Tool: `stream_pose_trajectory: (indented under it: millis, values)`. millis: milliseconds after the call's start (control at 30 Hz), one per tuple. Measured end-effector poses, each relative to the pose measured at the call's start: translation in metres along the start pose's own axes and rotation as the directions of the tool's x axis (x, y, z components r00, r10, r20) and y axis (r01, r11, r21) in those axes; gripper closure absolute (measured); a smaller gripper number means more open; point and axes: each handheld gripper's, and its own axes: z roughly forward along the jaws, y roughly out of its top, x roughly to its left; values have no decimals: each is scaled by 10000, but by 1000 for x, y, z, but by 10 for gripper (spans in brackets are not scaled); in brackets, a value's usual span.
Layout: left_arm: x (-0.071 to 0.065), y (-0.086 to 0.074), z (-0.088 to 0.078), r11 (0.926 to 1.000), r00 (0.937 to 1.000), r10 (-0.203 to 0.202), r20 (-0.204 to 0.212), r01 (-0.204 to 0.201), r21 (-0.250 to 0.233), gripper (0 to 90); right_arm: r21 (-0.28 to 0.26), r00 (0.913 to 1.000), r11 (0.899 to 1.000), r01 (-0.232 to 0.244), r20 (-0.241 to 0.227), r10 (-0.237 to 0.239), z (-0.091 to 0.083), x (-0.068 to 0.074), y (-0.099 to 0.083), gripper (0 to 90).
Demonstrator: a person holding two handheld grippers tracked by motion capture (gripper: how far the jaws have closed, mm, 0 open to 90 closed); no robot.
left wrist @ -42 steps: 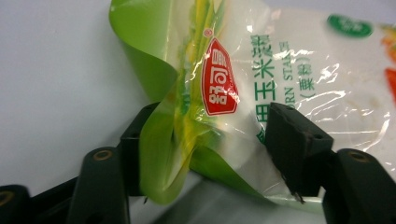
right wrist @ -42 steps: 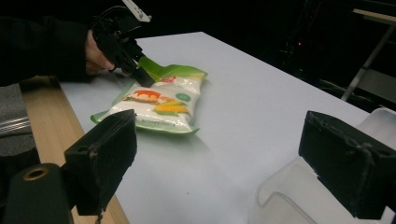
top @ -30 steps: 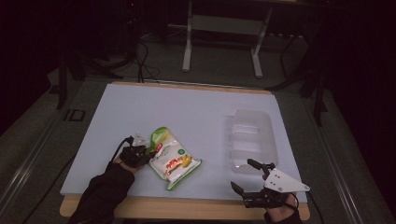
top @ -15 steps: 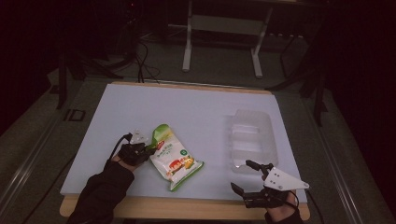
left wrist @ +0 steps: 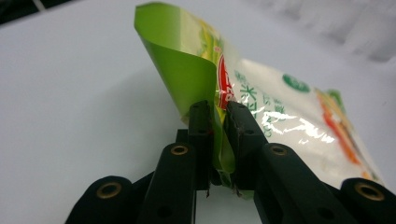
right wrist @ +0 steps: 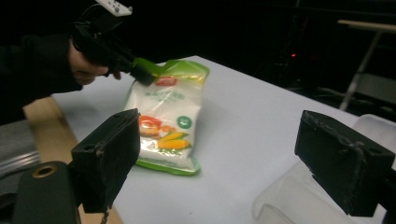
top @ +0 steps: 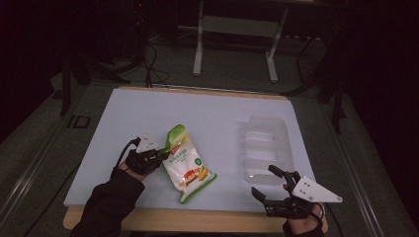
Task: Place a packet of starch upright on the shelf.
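A clear bag of white grains (top: 187, 167) with a green top edge and a corn picture lies near the front left of the white table (top: 212, 111). My left gripper (top: 162, 152) is shut on the bag's green top edge, which curls up off the table. In the left gripper view the jaws (left wrist: 218, 116) pinch the folded green film (left wrist: 187, 70). My right gripper (top: 264, 181) stands open at the front right, nothing between its pads. In the right gripper view it (right wrist: 233, 158) faces the bag (right wrist: 166, 121) and the left gripper (right wrist: 140, 72).
A clear plastic tray (top: 267, 145) sits on the right part of the table, just beyond the right gripper; its rim (right wrist: 289, 200) shows in the right gripper view. Table legs and cables stand on the dark floor behind the far edge.
The left hand has risen a little with the bag's green top edge in its jaws, so that end lifts and curls. The right gripper has stayed in place.
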Motion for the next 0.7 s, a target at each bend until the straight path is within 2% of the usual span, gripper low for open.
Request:
stream_pose_trajectory:
  millis: [100,167,200,233,400,467,533,700]
  values:
    - [-5,7,-5,9996,9998,140,104,-138,-228,821,79,10000,10000,46,50,-46,0,-1,0,150]
    - [-9,12,-8,9988,9996,208,164,-200,-457,822,-12,9982,9993,379,475,-378,-1,-1,0,144]
    - [-11,15,-10,9985,9992,243,317,-227,-505,822,-15,9966,9986,536,631,-534,-1,-1,1,141]
    - [-13,17,-11,9977,9990,343,291,-325,-591,822,-64,9955,9977,673,679,-667,-2,-2,1,140]
    - [-23,29,-15,9951,9969,687,396,-656,-745,823,-380,9940,9965,747,827,-714,-7,-7,4,152]
    - [-25,33,-15,9943,9966,736,360,-705,-796,822,-270,9954,9968,759,603,-741,-6,-9,3,169]
    - [-26,36,-16,9932,9968,725,345,-690,-935,823,-221,9989,9987,454,125,-451,-4,-10,2,169]
    - [-34,45,-18,9883,9949,880,490,-811,-1288,826,-11,9997,9998,203,-107,-203,-1,-7,2,151]
